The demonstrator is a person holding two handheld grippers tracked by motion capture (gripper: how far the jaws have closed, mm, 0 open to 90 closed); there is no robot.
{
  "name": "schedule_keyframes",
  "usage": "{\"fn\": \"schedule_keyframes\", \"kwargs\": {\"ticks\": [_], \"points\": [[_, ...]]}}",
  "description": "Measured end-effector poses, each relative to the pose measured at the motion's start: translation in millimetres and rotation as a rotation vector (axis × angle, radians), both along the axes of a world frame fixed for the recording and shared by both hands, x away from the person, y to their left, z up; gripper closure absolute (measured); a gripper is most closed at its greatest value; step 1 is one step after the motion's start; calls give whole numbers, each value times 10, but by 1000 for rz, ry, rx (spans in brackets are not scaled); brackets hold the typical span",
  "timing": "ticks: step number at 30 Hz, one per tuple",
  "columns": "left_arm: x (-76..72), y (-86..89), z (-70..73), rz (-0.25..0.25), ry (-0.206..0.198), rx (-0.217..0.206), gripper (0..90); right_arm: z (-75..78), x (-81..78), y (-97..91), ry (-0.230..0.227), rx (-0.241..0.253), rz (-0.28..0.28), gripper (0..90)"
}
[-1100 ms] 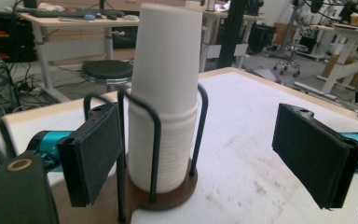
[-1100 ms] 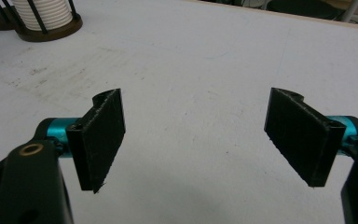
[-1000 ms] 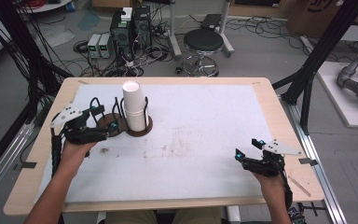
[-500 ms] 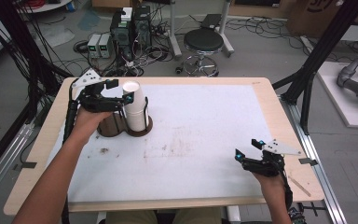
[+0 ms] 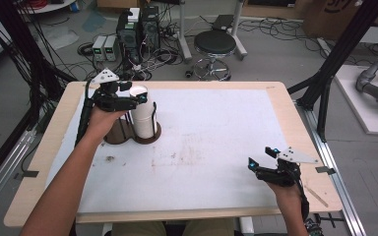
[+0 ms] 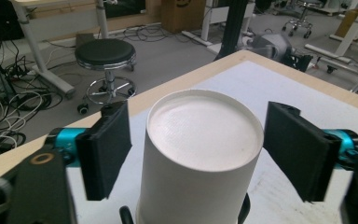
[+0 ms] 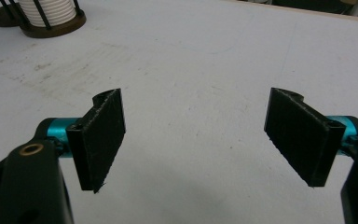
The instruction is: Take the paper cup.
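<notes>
A stack of white paper cups (image 5: 143,120) stands upside down in a round brown holder (image 5: 150,139) with black rods, at the table's far left. My left gripper (image 5: 134,93) is open at the top of the stack. In the left gripper view the top cup (image 6: 205,135) sits between the two black pads (image 6: 105,149), with a gap on each side. Near the front right edge my right gripper (image 5: 261,157) is open and low over the white mat. Its jaws (image 7: 196,135) hold nothing, and the cup stack (image 7: 46,11) shows far off at the top left.
A second brown holder base (image 5: 114,136) stands just left of the cup stack, under my left hand. The white mat (image 5: 202,147) has faint smudges in the middle. Beyond the table's far edge are a black stool (image 5: 215,44) and electronics with cables on the floor.
My left gripper rose from table level left of the holders and moved right to the top of the cup stack, its jaws now on either side of it. The right gripper stayed still.
</notes>
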State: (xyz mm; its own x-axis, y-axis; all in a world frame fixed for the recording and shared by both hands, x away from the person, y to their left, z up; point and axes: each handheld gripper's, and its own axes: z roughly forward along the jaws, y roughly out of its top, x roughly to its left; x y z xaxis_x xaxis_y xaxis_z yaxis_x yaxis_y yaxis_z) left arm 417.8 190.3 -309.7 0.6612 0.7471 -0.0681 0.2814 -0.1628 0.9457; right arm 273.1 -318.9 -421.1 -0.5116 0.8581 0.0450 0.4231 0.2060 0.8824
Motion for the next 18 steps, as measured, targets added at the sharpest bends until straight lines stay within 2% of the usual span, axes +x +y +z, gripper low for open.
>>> {"fn": "schedule_keyframes", "kwargs": {"ticks": [5, 11, 18], "points": [[-7, 1, 11, -3, -10, -6, 344, 0, 9, 11, 0, 0, 3, 206], [-22, -5, 25, -1, -25, 6, 352, -4, 11, 16, 3, 0, 3, 206], [-36, 15, 79, 1, -45, -14, 357, -5, 13, 21, 6, -1, 5, 206]]}}
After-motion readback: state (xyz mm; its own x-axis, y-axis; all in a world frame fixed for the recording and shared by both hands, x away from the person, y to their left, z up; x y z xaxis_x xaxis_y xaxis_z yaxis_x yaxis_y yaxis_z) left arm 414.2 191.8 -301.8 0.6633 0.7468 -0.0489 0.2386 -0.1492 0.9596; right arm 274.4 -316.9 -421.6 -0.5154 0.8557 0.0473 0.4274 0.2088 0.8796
